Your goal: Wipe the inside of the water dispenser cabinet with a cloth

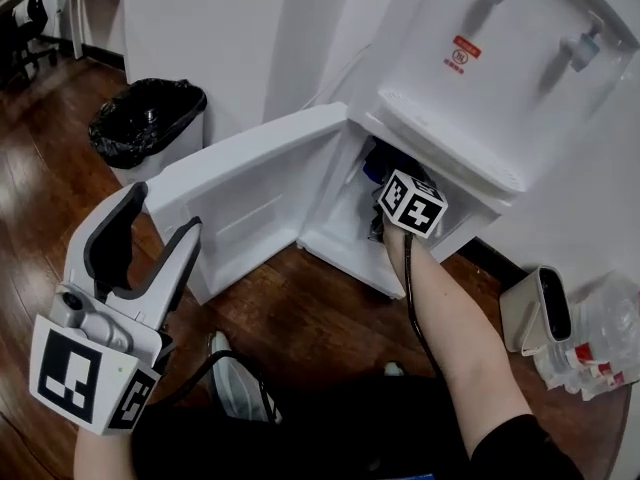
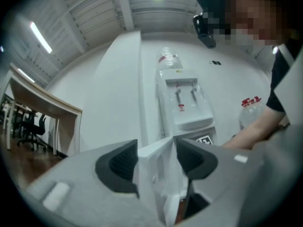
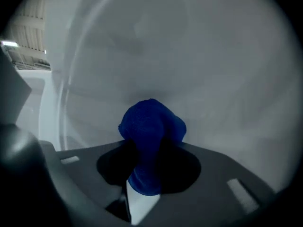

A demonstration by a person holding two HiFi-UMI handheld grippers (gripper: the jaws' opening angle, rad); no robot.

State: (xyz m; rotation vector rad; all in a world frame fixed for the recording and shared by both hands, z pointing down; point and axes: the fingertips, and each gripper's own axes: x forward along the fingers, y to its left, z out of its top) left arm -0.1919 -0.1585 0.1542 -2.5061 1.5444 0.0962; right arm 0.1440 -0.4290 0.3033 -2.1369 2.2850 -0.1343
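Observation:
The white water dispenser (image 1: 500, 78) stands at the upper right with its lower cabinet door (image 1: 255, 183) swung open to the left. My right gripper (image 3: 150, 151) is shut on a bunched blue cloth (image 3: 150, 124) and is reaching into the cabinet, facing a pale inner wall. In the head view only its marker cube (image 1: 412, 203) and a bit of the blue cloth (image 1: 385, 165) show at the cabinet mouth. My left gripper (image 1: 163, 208) is held out in front of the door, open, with nothing between its fingers. In the left gripper view, the left gripper (image 2: 156, 151) frames the door edge (image 2: 154, 167) farther off.
A bin lined with a black bag (image 1: 148, 123) stands on the wood floor left of the door. To the right of the dispenser are a white appliance (image 1: 540, 313) and several packed water bottles (image 1: 600, 338). A white shoe (image 1: 232, 388) shows below.

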